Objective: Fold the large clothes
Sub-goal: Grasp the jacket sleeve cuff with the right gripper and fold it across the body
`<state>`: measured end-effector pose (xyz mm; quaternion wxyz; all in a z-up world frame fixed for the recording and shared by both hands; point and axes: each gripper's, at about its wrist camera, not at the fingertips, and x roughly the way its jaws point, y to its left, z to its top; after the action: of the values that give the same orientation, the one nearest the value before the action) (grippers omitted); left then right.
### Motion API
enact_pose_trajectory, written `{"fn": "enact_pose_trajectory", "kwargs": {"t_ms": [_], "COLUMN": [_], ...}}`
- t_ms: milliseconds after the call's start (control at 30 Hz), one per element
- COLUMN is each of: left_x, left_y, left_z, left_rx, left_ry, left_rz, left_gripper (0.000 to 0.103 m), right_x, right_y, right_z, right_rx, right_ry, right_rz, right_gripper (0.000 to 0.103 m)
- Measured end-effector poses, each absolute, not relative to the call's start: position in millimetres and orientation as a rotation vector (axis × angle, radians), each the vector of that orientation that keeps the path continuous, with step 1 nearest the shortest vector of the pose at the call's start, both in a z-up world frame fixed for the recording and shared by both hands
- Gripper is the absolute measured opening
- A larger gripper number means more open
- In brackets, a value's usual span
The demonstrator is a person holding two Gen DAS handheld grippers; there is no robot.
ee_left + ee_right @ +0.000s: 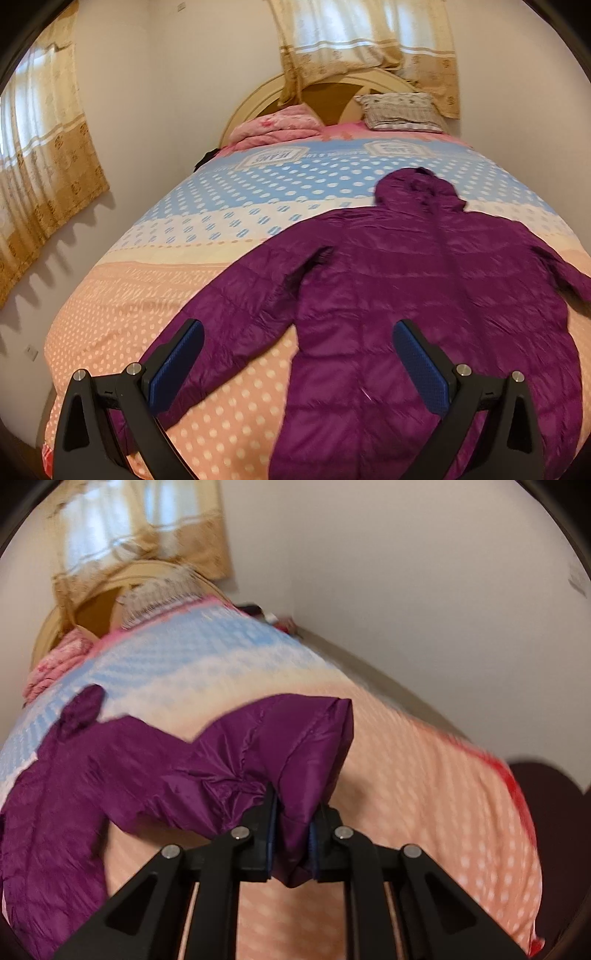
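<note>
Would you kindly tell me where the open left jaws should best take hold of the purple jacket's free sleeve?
Probably at the cuff end of the free sleeve, which lies flat on the bedspread away from the body. Come from the foot of the bed, jaws straddling the cuff's edge, mirroring the right gripper clamped on the other sleeve.

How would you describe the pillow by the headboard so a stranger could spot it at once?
Find the bed and follow it to the arched headboard. The pillow lies flat under the curtain; unlike the crumpled pink blanket alongside, it is pale and patterned.
</note>
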<state>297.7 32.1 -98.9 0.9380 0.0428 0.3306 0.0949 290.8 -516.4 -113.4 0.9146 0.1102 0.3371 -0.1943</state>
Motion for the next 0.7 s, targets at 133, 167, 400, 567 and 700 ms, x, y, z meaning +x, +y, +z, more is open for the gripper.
{"fn": "enact_pose_trajectory", "kwargs": {"t_ms": [133, 167, 400, 567, 700], "left_x": [317, 320, 338, 352, 366], "left_y": [44, 45, 48, 53, 54], "left_z": [-103, -104, -114, -120, -129], "left_rx": [0.077, 0.076, 0.096, 0.108, 0.101], "left_ry": [0.681, 0.682, 0.685, 0.681, 0.69], "left_rz": [0.218, 0.218, 0.212, 0.215, 0.211], "left_gripper": [0.102, 0.102, 0.102, 0.102, 0.102], "right_x": [321, 330, 386, 413, 424], "right_y": [-459, -441, -353, -307, -272], "right_z": [-90, -86, -91, -112, -129], "right_rx": [0.126, 0.097, -0.024, -0.077, -0.112], "right_ry": [0.628, 0.619, 0.614, 0.647, 0.669], "right_rz": [-0.296, -0.266, -0.108, -0.03, 0.016], "right_gripper": [0.015, 0.015, 0.015, 0.015, 0.015]}}
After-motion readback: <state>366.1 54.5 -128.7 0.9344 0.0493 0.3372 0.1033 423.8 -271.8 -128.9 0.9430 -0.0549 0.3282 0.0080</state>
